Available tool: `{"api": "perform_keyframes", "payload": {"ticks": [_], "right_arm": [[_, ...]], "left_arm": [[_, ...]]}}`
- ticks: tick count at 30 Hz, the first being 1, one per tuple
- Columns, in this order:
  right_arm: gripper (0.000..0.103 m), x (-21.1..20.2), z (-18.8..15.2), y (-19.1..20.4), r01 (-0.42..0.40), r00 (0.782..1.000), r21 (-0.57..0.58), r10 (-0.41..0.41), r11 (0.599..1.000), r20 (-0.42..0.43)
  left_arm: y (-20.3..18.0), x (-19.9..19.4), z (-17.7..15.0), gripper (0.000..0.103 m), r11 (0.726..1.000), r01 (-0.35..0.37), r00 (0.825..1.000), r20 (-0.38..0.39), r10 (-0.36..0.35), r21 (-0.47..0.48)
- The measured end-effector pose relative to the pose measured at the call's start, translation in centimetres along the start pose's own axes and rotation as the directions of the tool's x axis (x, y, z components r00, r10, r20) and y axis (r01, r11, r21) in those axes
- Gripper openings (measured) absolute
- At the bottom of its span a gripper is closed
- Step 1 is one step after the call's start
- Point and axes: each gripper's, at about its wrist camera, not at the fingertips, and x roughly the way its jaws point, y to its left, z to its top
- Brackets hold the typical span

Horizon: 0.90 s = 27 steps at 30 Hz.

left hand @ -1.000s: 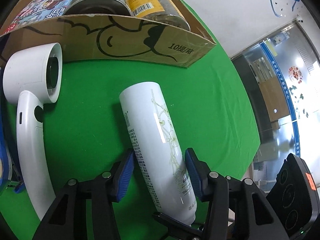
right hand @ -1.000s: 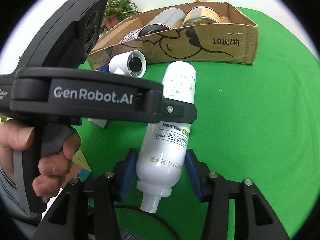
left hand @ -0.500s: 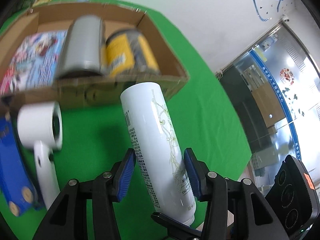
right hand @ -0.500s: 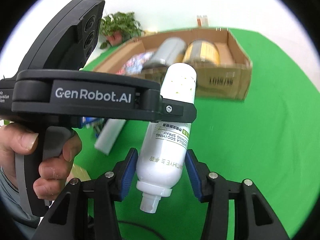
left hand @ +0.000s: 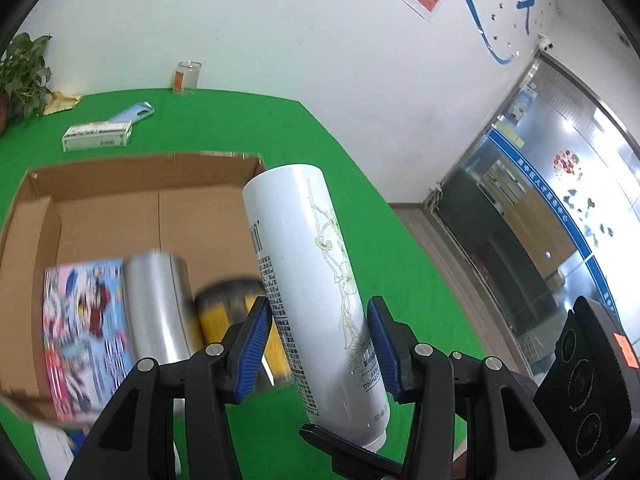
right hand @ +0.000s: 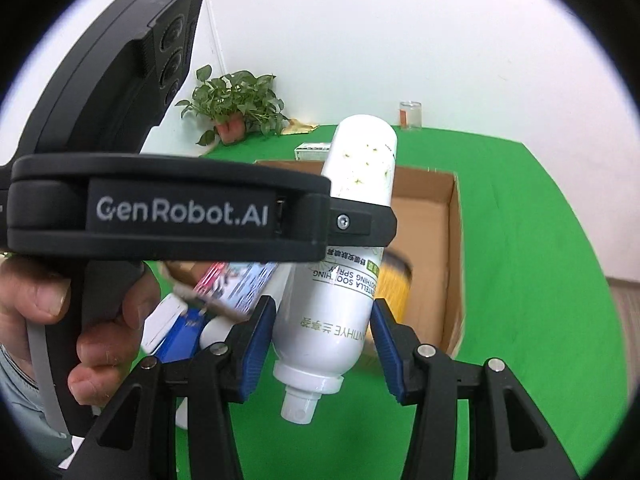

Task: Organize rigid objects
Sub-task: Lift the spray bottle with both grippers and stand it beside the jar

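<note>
Both tongs are clenched on one white spray bottle: the left gripper presses its blue pads against the bottle's lower body, and the right gripper squeezes it just above the neck, with the nozzle pointing back toward the camera. Held this way, the bottle is clear of the green table, tilted, with its flat base up and away. In the right wrist view a hand is wrapped around the left gripper's black handle.

Just beyond and below the bottle sits an open cardboard box. Inside it lie a colourful printed book, a silver can beside that, and a yellow-labelled jar partly hidden by the left gripper's finger; all three are blurred.

Farther back on the table rest a small white carton and a pale blue case. A glass jar stands at the far edge near the wall, and a potted plant sits in the corner.
</note>
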Motion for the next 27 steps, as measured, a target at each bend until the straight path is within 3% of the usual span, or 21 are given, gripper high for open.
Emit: {"api": "perform_keyframes", "payload": {"ticks": [3, 7, 17, 24, 27], "right_arm": [[0.048, 1.0, 2.2, -1.7, -0.008, 0.999, -0.005, 0.007, 1.000, -0.037], [0.048, 3.3, 3.2, -3.8, -0.005, 0.997, 0.000, 0.005, 1.000, -0.080], [0.048, 8.8, -0.7, -7.8, -0.011, 0.982, 0.076, 0.025, 0.997, -0.186], [0.047, 10.0, -0.2, -7.9, 0.059, 0.973, 0.075, -0.040, 0.995, -0.225], [0.044, 10.0, -0.3, -7.8, 0.102, 0.968, 0.068, -0.083, 0.992, -0.236]], "left_arm": [[0.3, 1.9, 3.5, 0.046, 1.000, 0.002, 1.000, -0.016, -0.003, -0.026], [1.7, 6.4, 5.8, 0.046, 0.996, 0.011, 0.997, -0.071, -0.017, -0.084], [4.8, 16.4, 5.9, 0.045, 0.994, -0.034, 0.972, -0.234, 0.008, -0.108], [3.9, 18.5, 6.2, 0.046, 0.998, -0.039, 0.958, -0.284, 0.023, -0.051], [3.7, 18.4, 6.7, 0.046, 0.997, -0.055, 0.961, -0.275, 0.037, -0.058]]}}
